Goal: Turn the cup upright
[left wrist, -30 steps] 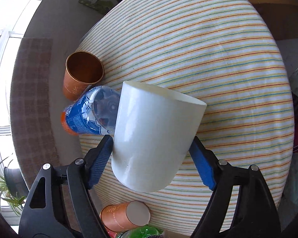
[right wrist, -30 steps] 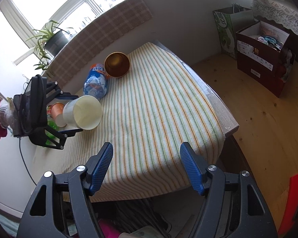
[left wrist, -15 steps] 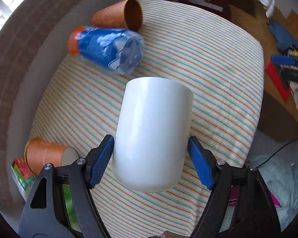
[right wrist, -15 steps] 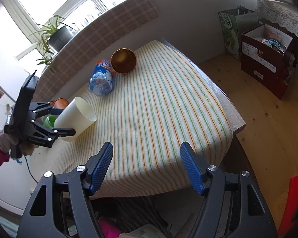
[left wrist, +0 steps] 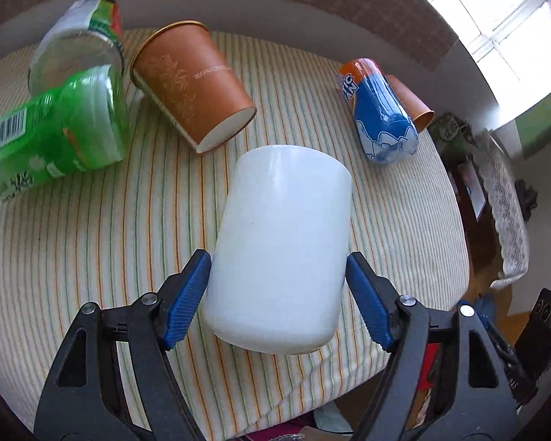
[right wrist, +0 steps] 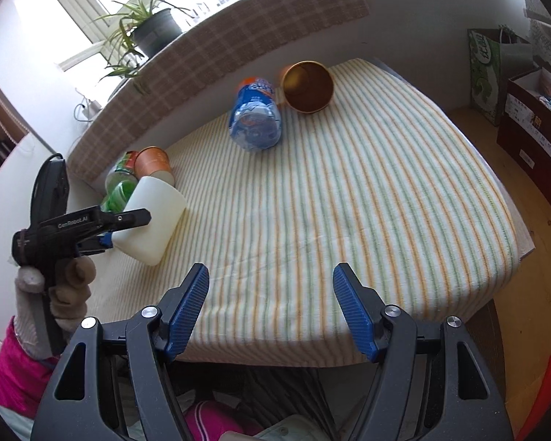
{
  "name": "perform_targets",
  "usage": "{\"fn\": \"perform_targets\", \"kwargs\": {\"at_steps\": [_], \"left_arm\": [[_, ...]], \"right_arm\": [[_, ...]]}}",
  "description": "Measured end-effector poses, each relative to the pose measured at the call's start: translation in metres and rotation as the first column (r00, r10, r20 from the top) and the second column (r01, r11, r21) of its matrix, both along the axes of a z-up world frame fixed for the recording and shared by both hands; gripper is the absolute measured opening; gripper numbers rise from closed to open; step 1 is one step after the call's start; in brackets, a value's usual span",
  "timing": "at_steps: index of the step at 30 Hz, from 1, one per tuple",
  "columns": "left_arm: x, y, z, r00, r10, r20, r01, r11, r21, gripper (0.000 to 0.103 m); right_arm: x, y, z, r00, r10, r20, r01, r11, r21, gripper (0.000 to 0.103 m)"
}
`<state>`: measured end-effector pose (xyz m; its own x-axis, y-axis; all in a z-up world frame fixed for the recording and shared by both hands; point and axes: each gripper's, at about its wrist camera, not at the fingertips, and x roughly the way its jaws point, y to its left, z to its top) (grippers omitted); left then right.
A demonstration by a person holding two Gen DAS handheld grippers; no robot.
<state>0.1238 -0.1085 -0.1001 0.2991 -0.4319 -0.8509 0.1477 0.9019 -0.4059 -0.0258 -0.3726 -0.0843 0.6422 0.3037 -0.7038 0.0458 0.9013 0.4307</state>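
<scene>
Left claw [left wrist: 277, 286] clamps the white cup [left wrist: 283, 246] near its closed end, held tilted over the striped bench [left wrist: 92, 239]; its long axis runs straight ahead; right claw [right wrist: 270, 310] gapes empty, well apart.

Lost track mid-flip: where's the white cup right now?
The white cup is clamped in the left gripper over the table's left side, just in front of the brown cup and green bottle.

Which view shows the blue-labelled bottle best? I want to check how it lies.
The right wrist view: the blue-labelled bottle lies on its side, base toward the camera, unobstructed. The left wrist view shows it near the frame edge, more distorted.
</scene>
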Motion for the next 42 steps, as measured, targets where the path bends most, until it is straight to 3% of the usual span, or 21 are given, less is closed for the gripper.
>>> {"fn": "perform_targets", "kwargs": {"at_steps": [4,6,8,11,14,23,28,32,37,39,42], "left_arm": [[-0.004,0.011,-0.007,0.997,0.078,-0.008,-0.079,0.995,-0.060,0.078],[-0.002,0.008,-0.005,0.996,0.087,0.013,-0.086,0.994,-0.062,0.079],[-0.005,0.013,-0.007,0.995,0.103,0.006,-0.103,0.993,-0.051,0.087],[-0.011,0.022,-0.005,0.996,0.087,0.012,-0.087,0.995,-0.047,0.087],[-0.024,0.032,0.003,0.996,0.076,0.045,-0.075,0.997,-0.011,0.087],[-0.065,0.069,0.026,0.981,0.064,0.183,-0.084,0.991,0.103,0.087],[-0.076,0.082,0.035,0.971,0.055,0.232,-0.089,0.986,0.138,0.087],[-0.067,0.083,0.038,0.975,0.014,0.221,-0.048,0.988,0.147,0.087],[-0.023,0.058,0.050,0.983,-0.145,0.115,0.132,0.984,0.117,0.087],[-0.004,0.040,0.053,0.970,-0.234,0.070,0.224,0.967,0.121,0.087],[0.023,0.016,0.048,0.951,-0.309,0.001,0.304,0.935,0.183,0.087]], "right_arm": [[0.007,0.023,0.005,0.999,0.047,0.013,-0.047,0.999,-0.004,0.070],[0.012,0.031,0.006,0.998,0.069,0.011,-0.069,0.998,0.005,0.070],[0.017,0.041,0.006,0.996,0.092,0.006,-0.092,0.996,0.013,0.070],[0.025,0.050,0.005,0.993,0.114,-0.005,-0.114,0.993,0.042,0.072],[0.035,0.060,0.004,0.993,0.116,-0.013,-0.114,0.990,0.084,0.078],[0.068,0.099,-0.012,0.983,0.156,-0.092,-0.125,0.952,0.279,0.078],[0.075,0.115,-0.010,0.986,0.140,-0.092,-0.113,0.962,0.248,0.078],[0.071,0.108,-0.010,0.989,0.114,-0.095,-0.086,0.962,0.260,0.078],[0.059,0.084,-0.011,0.994,0.054,-0.097,-0.027,0.965,0.262,0.078],[0.054,0.073,-0.012,0.994,0.028,-0.102,0.000,0.964,0.267,0.078],[0.046,0.058,-0.016,0.994,-0.007,-0.113,0.038,0.961,0.275,0.078]]}}
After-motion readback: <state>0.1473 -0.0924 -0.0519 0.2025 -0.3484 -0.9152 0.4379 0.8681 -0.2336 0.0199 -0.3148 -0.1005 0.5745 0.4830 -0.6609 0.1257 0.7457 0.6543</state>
